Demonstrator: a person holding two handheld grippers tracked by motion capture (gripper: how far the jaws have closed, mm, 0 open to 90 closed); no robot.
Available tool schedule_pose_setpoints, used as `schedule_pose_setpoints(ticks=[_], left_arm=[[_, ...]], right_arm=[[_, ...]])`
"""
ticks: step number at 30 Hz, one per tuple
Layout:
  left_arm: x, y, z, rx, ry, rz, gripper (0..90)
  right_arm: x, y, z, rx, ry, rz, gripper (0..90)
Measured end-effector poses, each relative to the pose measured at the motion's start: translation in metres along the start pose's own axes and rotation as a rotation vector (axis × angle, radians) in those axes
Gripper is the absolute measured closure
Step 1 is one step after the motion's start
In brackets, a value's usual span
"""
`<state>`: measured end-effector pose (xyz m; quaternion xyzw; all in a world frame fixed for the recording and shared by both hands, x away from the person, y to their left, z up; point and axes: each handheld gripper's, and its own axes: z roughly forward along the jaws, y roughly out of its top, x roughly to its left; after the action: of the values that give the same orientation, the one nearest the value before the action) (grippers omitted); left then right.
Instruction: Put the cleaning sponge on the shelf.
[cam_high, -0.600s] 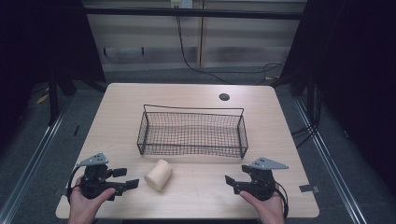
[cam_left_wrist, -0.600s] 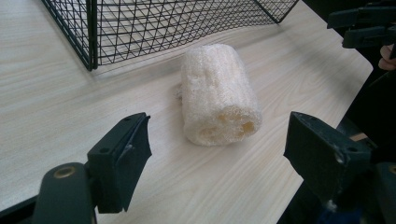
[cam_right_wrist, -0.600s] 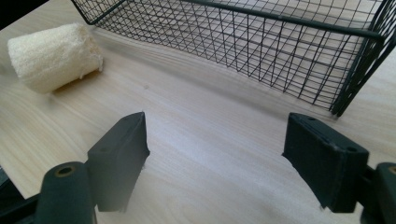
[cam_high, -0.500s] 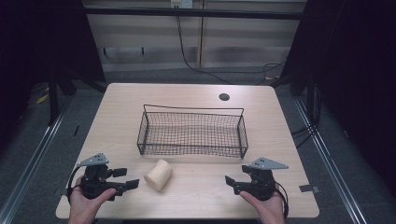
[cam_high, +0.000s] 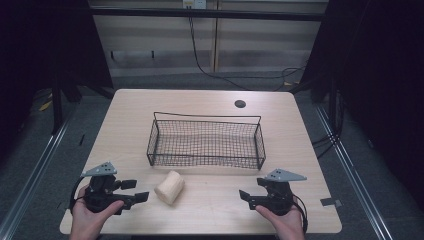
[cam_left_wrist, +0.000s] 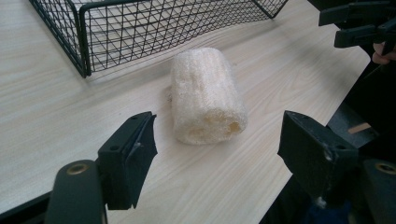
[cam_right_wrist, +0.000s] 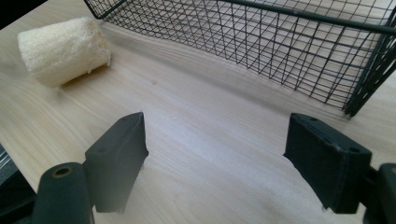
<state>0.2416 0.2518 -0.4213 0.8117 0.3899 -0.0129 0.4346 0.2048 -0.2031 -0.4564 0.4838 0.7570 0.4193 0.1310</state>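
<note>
A pale wooden table (cam_high: 125, 115) holds a black wire mesh basket (cam_high: 205, 142), long and low with thin wire walls. The basket sits near the middle of the table and looks to have nothing in it; the wood shows through its mesh floor. In the right gripper view the basket (cam_right_wrist: 299, 51) fills the top, at 12 o'clock from the jaws, and again the wood shows through.

A cream, rough, tube-shaped loofah sponge (cam_high: 169, 187) lies on its side on the table, outside the basket. It is just in front of the basket's near wall, at about 7 o'clock from the basket's middle, and it does not touch the basket. In the left gripper view the sponge (cam_left_wrist: 205, 95) lies ahead of the jaws at 12 o'clock, with 2 or 3 holes in its near end. It is not between the jaws.

The left gripper (cam_high: 131, 190) is held by a hand (cam_high: 90, 220) at the near left of the table, at 9 o'clock from the sponge. Its jaws are spread wide and hold nothing.

The right gripper (cam_high: 246, 197) is held by a hand (cam_high: 282, 222) at the near right, at 3 o'clock from the sponge and well apart from it. Its jaws are spread wide too, with bare table between them.

A small round dark hole (cam_high: 240, 104) sits in the table at 1 o'clock from the basket.
</note>
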Motion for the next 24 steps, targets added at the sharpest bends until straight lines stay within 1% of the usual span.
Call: schedule_pose_setpoints(ticks=[3,4,5,6,7,8,9,10,11,12,14,15,17,18,19,21,22,24], left_arm=[[-0.003,0.003,0.003,0.018,-0.014,0.002,28.2],[-0.004,0.005,0.003,0.027,-0.029,0.008,27.8],[-0.006,0.007,0.004,0.032,-0.041,0.004,27.8],[-0.006,0.007,0.004,0.032,-0.041,0.004,29.4],[-0.008,0.011,0.004,0.050,-0.030,0.003,30.1],[-0.009,0.013,0.004,0.055,-0.030,0.000,29.6],[-0.010,0.016,0.005,0.069,-0.026,0.006,29.6],[-0.010,0.016,0.005,0.069,-0.026,0.006,29.7],[-0.012,0.021,0.006,0.088,-0.009,0.013,29.6],[-0.012,0.021,0.006,0.088,-0.009,0.013,29.6],[-0.014,0.026,0.010,0.132,0.011,0.021,29.4],[-0.015,0.028,0.011,0.154,0.022,0.034,29.2],[-0.015,0.030,0.014,0.191,0.028,0.039,28.7],[-0.015,0.032,0.016,0.202,0.028,0.044,27.7],[-0.015,0.033,0.017,0.210,0.028,0.040,27.5],[-0.015,0.036,0.020,0.219,0.027,0.044,26.4],[-0.015,0.037,0.021,0.222,0.025,0.033,25.2],[-0.016,0.040,0.022,0.227,0.031,0.037,24.3]], right_arm=[[0.001,0.000,0.001,0.008,0.004,-0.006,20.1],[0.002,0.000,0.001,0.008,0.004,-0.010,20.1],[0.002,0.000,0.001,0.009,0.005,-0.008,20.1],[0.002,0.000,0.001,0.009,0.005,-0.008,20.1],[0.002,-0.001,0.002,0.011,0.008,-0.008,20.1],[0.003,-0.001,0.002,0.012,0.008,-0.008,20.1],[0.003,-0.001,0.002,0.014,0.010,-0.008,20.1],[0.003,-0.001,0.002,0.014,0.010,-0.008,20.1],[0.002,0.000,0.003,0.016,0.010,-0.007,20.0],[0.002,0.000,0.003,0.016,0.012,-0.007,19.9],[0.003,0.000,0.002,0.017,0.012,-0.008,20.0],[0.002,0.000,0.003,0.016,0.012,-0.006,20.0],[0.002,0.000,0.003,0.019,0.010,-0.001,20.0],[0.002,0.000,0.003,0.019,0.009,0.000,20.0],[0.001,0.000,0.003,0.020,0.012,0.000,20.0],[0.001,0.000,0.003,0.022,0.011,-0.003,20.1],[0.002,0.000,0.003,0.022,0.016,-0.003,20.1],[0.002,0.000,0.003,0.019,0.018,-0.010,20.1]])
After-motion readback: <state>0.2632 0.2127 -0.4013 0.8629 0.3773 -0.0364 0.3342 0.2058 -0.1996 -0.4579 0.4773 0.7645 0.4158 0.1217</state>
